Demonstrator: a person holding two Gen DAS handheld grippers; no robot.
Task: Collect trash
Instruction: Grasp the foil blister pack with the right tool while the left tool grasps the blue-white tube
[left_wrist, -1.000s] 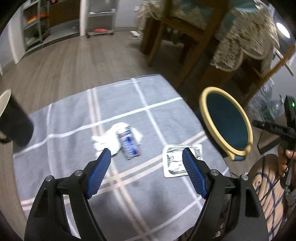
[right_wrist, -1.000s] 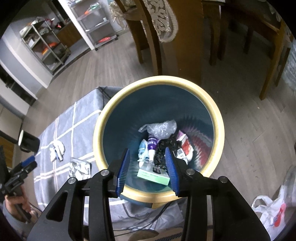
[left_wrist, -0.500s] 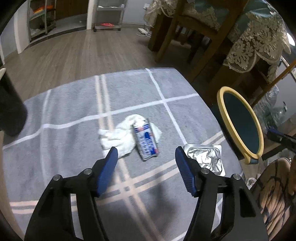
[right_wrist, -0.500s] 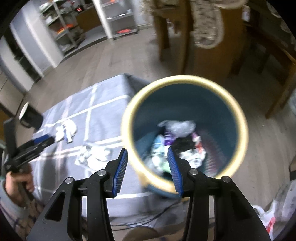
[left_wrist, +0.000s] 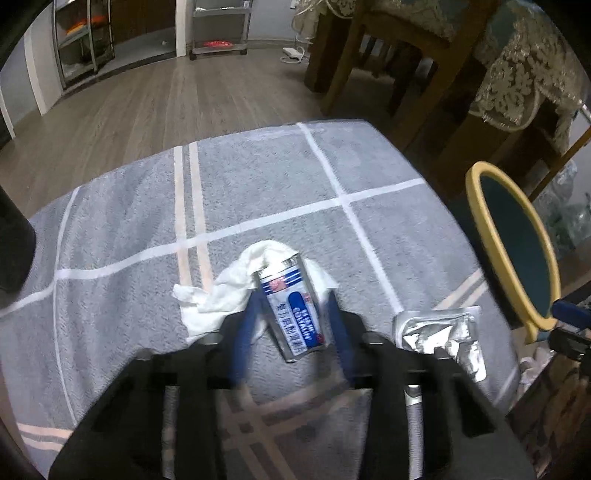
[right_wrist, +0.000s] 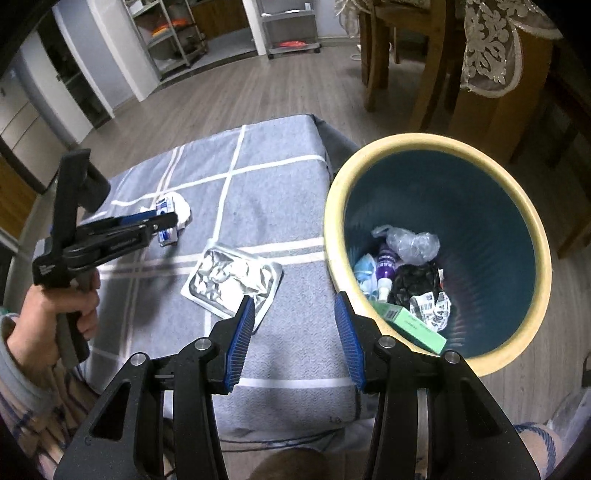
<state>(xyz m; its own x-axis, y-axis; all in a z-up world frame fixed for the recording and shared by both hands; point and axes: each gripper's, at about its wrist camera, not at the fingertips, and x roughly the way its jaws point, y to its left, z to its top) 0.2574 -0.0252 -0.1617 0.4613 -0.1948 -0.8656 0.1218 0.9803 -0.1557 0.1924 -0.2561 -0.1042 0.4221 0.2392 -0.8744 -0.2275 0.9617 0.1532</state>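
A blue-and-white flattened carton (left_wrist: 295, 311) lies on a crumpled white tissue (left_wrist: 229, 291) on the grey checked cloth (left_wrist: 258, 192). My left gripper (left_wrist: 291, 325) is open with its blurred blue fingers either side of the carton; it also shows in the right wrist view (right_wrist: 162, 221). A crumpled foil tray (left_wrist: 439, 336) lies to the right, also in the right wrist view (right_wrist: 232, 282). My right gripper (right_wrist: 293, 332) is open and empty above the cloth's near edge, between the foil tray and the bin (right_wrist: 436, 147).
The yellow-rimmed teal bin (left_wrist: 480, 221) stands right of the table and holds several pieces of trash (right_wrist: 402, 273). Wooden chairs and a table with a lace cloth (left_wrist: 517, 74) stand behind. A dark cup (left_wrist: 11, 243) stands at the left edge.
My left gripper has moved forward and down onto the carton, fingers narrowing around it. My right gripper has swung left from over the bin to the table edge and opened wider.
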